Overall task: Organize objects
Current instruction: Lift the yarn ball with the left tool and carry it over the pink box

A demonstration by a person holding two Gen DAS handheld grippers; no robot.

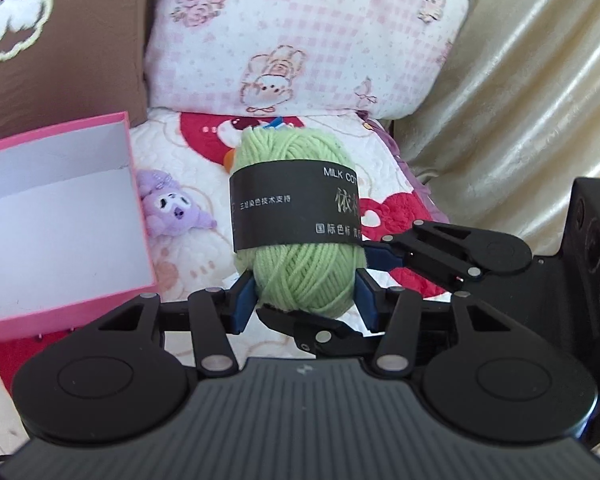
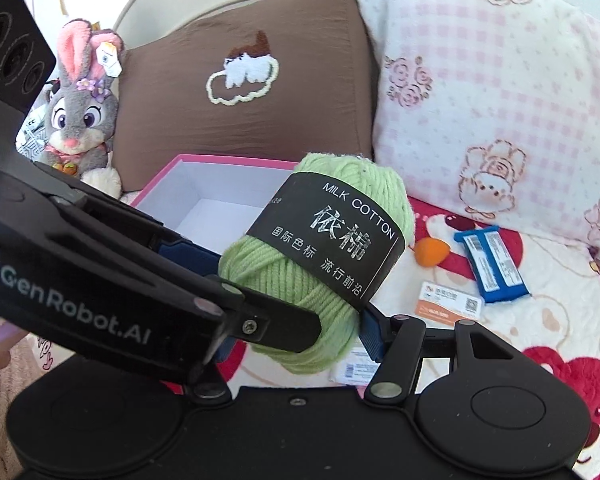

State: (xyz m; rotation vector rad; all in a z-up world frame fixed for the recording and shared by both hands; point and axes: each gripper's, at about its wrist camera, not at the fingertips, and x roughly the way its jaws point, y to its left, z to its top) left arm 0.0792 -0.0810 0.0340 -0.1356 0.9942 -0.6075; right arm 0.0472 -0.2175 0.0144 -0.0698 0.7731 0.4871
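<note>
A green ball of yarn (image 1: pixel 296 216) with a black paper band hangs above the patterned quilt, held by both grippers at once. In the left wrist view my left gripper (image 1: pixel 304 300) is shut on its lower end, blue pads (image 1: pixel 244 300) pressing both sides. My right gripper (image 1: pixel 332 286) comes in from the right and clamps the same ball. In the right wrist view the yarn (image 2: pixel 316 252) sits between my right gripper (image 2: pixel 296 340) and the crossing left gripper (image 2: pixel 240 292). An open pink box (image 1: pixel 60 134) with a white inside lies to the left, also seen behind the yarn (image 2: pixel 228 159).
A purple plush (image 1: pixel 172 204) lies beside the box. A grey bunny toy (image 2: pixel 80 116) leans on a brown pillow (image 2: pixel 300 112). A pink checked pillow (image 2: pixel 500 100), a blue snack pack (image 2: pixel 492 264), an orange item (image 2: pixel 430 254) and a card (image 2: pixel 448 304) lie on the quilt.
</note>
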